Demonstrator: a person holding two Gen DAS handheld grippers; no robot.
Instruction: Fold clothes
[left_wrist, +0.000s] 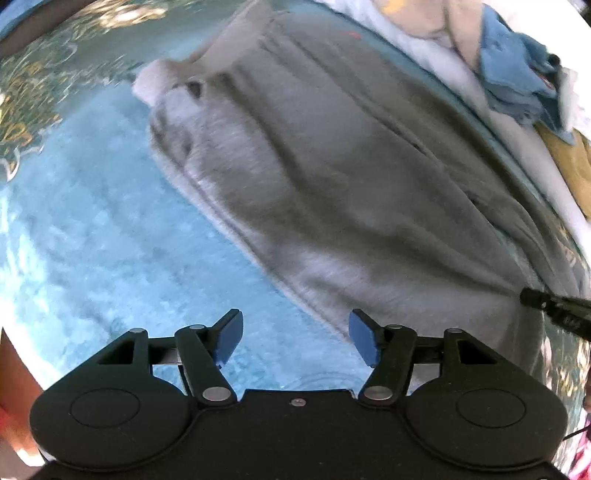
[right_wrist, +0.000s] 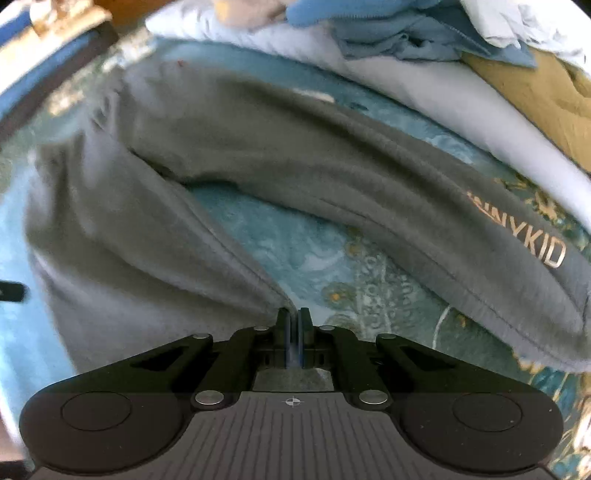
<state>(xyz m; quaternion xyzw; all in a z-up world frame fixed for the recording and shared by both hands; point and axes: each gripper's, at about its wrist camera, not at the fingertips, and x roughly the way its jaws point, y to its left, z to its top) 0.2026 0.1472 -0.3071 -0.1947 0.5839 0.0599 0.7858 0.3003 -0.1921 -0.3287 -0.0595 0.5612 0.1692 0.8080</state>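
Observation:
Grey sweatpants (left_wrist: 332, 177) lie across a blue patterned bedspread (left_wrist: 92, 236). In the right wrist view the two legs (right_wrist: 295, 173) spread apart, and one bears gold letters "KID" (right_wrist: 535, 243). My right gripper (right_wrist: 294, 314) is shut on the edge of the near leg, pinching the cloth between its blue pads. My left gripper (left_wrist: 295, 332) is open and empty, just above the bedspread beside the pants' near edge. The right gripper's black tip (left_wrist: 554, 306) shows at the right edge of the left wrist view.
A pile of other clothes lies behind the pants: a pale blue sheet (right_wrist: 461, 96), a blue garment (right_wrist: 406, 40), a mustard one (right_wrist: 535, 92) and a beige one (left_wrist: 443, 22). The bedspread's gold-patterned border (left_wrist: 33, 85) runs along the far left.

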